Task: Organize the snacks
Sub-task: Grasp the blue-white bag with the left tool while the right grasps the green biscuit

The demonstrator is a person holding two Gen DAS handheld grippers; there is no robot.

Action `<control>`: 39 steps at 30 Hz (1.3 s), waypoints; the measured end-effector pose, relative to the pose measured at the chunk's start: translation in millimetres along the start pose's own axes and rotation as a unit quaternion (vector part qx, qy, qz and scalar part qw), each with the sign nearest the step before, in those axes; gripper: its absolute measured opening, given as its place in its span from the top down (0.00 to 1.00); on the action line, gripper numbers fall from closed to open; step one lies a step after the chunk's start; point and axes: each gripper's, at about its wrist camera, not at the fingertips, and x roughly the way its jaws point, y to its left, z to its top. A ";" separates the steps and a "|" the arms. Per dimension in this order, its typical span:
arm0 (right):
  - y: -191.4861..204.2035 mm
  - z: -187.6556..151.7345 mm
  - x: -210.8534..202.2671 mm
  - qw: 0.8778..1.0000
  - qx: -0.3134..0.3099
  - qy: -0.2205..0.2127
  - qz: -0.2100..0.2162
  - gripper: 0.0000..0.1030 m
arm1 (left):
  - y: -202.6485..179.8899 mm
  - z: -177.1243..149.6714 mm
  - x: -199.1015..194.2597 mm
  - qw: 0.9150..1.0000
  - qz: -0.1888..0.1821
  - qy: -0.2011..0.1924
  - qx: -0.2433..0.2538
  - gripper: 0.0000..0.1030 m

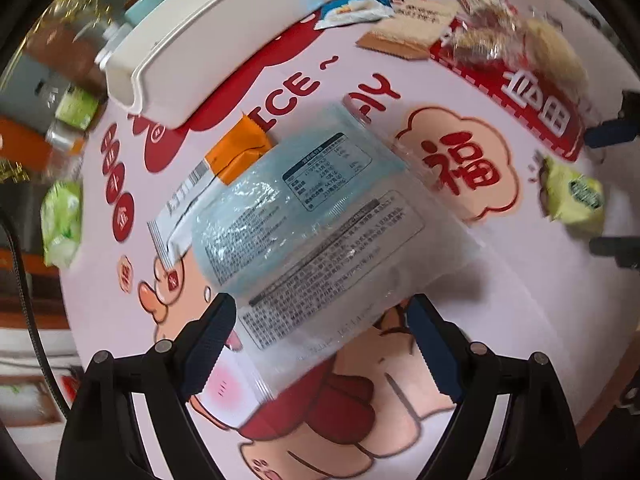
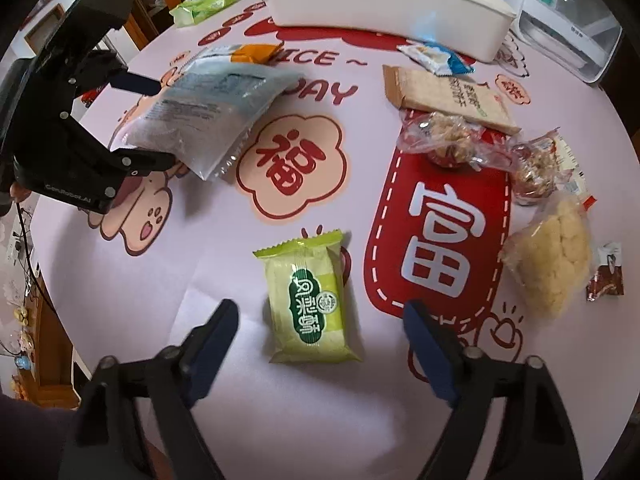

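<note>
A large clear, pale-blue snack bag (image 1: pixel 312 232) lies label-up on the pink printed tablecloth (image 1: pixel 500 280). My left gripper (image 1: pixel 320 312) points down over its near end, open, with one blue pad at each side of the bag. The right wrist view shows that gripper (image 2: pixel 162 122) straddling the bag (image 2: pixel 208 108). My right gripper (image 2: pixel 320 312) stands open around a green snack packet (image 2: pixel 308 300), and neither pad touches it. In the left wrist view the right gripper (image 1: pixel 590 192) frames the same packet (image 1: pixel 572 196).
A white bin (image 2: pixel 384 4) stands at the table's far side. An orange-and-white packet (image 1: pixel 236 152) lies under the big bag. A blue-white packet (image 2: pixel 436 58), a beige box (image 2: pixel 444 96), clear-wrapped pastries (image 2: pixel 444 140) and pale puffs (image 2: pixel 552 260) lie at the right. Another green packet (image 2: pixel 204 4) lies near the edge.
</note>
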 end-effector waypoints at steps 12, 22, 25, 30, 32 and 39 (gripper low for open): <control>8.1 9.9 5.2 0.999 -0.031 -0.009 -0.023 0.63 | 18.7 9.8 15.6 0.997 0.012 -0.029 -0.063 0.41; 7.3 14.3 -8.2 0.999 -0.012 -0.041 -0.018 0.64 | 38.6 17.2 -21.7 0.979 -0.029 -0.069 -0.191 0.96; 9.4 17.2 -17.5 0.998 -0.010 -0.053 -0.014 0.64 | 36.4 12.9 -39.3 0.972 -0.046 -0.087 -0.214 0.96; 16.3 25.5 -32.6 0.997 -0.013 -0.075 -0.010 0.64 | 43.8 6.1 -59.1 0.954 -0.079 -0.107 -0.268 0.97; 18.5 28.1 -39.4 0.996 -0.014 -0.085 -0.007 0.64 | 45.3 4.1 -65.9 0.950 -0.082 -0.114 -0.279 0.97; 20.8 38.7 -51.8 0.995 -0.020 -0.101 -0.002 0.64 | 50.3 1.5 -96.6 0.942 -0.083 -0.145 -0.292 0.99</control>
